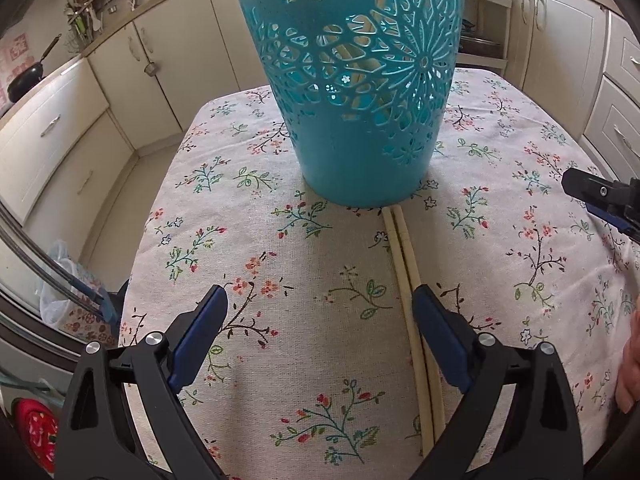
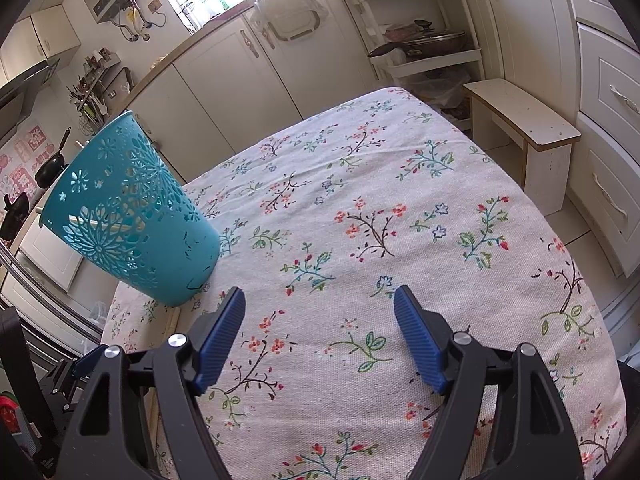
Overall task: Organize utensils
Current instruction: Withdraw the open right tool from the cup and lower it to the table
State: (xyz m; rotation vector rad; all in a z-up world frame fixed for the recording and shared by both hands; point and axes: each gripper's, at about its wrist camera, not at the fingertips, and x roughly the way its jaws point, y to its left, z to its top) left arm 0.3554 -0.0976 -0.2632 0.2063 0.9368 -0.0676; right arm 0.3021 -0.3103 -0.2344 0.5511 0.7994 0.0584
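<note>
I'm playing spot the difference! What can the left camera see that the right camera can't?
Only the left view shows the pair of chopsticks lying full length on the tablecloth in front of the basket. Only the right view shows the small wooden bench and the shelf rack. Both show the teal basket, the flowery tablecloth, and an open gripper.

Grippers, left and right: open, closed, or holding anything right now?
Left gripper: open, holding nothing; the chopsticks lie on the tablecloth by its right finger.
Right gripper: open, empty.
</note>
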